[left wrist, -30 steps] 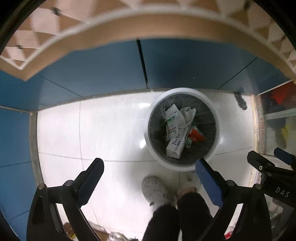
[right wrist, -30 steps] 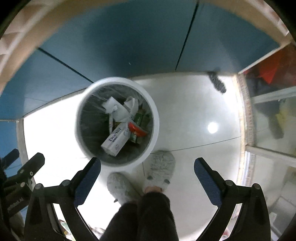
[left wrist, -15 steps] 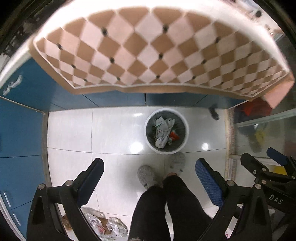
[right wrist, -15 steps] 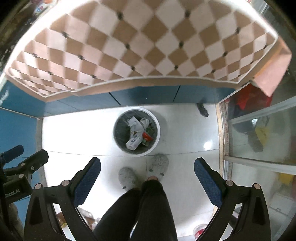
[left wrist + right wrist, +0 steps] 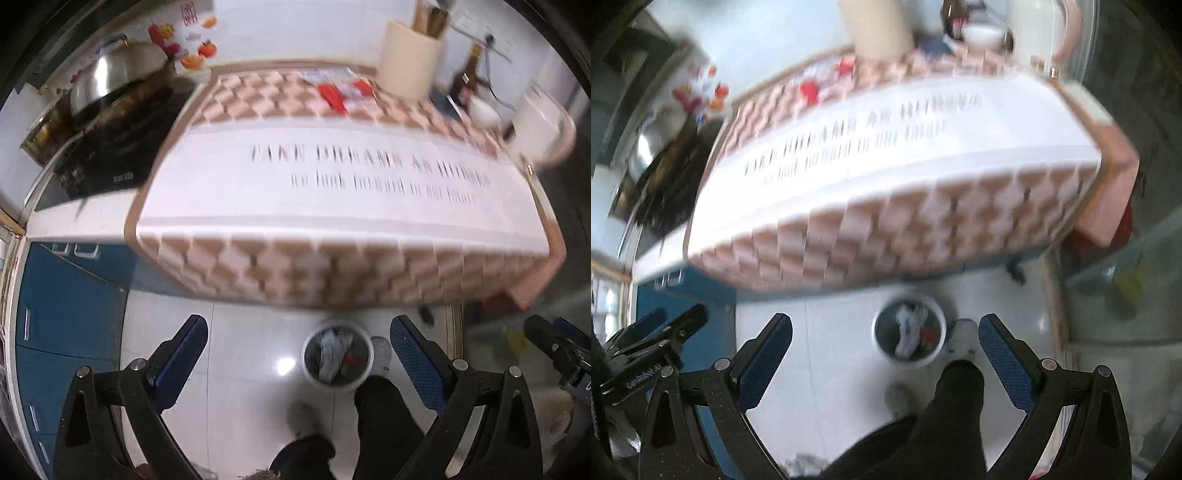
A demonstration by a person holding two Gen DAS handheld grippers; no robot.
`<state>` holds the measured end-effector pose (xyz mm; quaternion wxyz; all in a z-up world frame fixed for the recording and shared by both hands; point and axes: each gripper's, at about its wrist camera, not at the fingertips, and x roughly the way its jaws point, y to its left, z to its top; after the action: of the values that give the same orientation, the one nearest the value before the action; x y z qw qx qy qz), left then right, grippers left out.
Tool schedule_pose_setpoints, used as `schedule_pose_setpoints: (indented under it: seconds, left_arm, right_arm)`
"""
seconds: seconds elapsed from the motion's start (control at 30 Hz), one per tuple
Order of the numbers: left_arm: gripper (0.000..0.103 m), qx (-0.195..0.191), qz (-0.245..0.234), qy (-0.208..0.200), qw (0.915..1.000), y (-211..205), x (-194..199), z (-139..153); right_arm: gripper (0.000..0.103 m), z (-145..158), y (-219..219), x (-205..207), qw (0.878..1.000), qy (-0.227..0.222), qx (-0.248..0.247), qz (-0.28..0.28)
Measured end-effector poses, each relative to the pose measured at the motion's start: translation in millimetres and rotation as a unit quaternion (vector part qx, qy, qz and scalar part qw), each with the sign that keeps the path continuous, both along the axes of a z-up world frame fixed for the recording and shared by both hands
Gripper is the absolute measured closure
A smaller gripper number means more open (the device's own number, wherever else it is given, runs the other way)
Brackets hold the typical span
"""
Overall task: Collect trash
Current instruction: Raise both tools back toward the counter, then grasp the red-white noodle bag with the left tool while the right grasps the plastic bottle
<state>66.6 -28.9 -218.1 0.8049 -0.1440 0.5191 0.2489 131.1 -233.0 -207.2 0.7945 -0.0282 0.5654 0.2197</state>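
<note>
Both grippers hang high above the floor, empty, fingers spread wide: the left gripper (image 5: 299, 354) and the right gripper (image 5: 885, 345). Far below between them stands the round white bin with a grey liner (image 5: 337, 357) (image 5: 909, 336), on glossy white tiles, holding crumpled white and red trash. Beyond it, the counter wears a pink-and-brown checked cloth with lettering (image 5: 332, 184), blurred; a red packet (image 5: 334, 96) lies at its far side.

Home kitchen: stovetop (image 5: 107, 155), wok (image 5: 110, 79), blue cabinets (image 5: 62, 314).
</note>
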Motion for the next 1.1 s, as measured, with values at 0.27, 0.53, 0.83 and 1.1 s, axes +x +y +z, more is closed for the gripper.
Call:
schedule_pose_setpoints:
  seconds: [0.27,0.53,0.83,1.1]
  left_arm:
    - [0.002,-0.004,0.073,0.011,0.9972,61,145,-17]
    - [0.002,0.010,0.131,0.081,0.9880,106,286,-95]
    - [0.002,0.031,0.158,0.101,0.9817,142,334,-117]
    - [0.003,-0.086,0.192,0.004,0.9776,206,375,-119]
  right_arm:
    - [0.001,0,35,184,0.996,-0.050,-0.079,0.004]
    - [0.001,-75,73,381,0.978,-0.105,-0.180,0.010]
    - [0.011,-115,75,484,0.992,-0.077,-0.103,-0.007]
    - [0.098,-111,103,513,0.996,-0.073,-0.042,0.021]
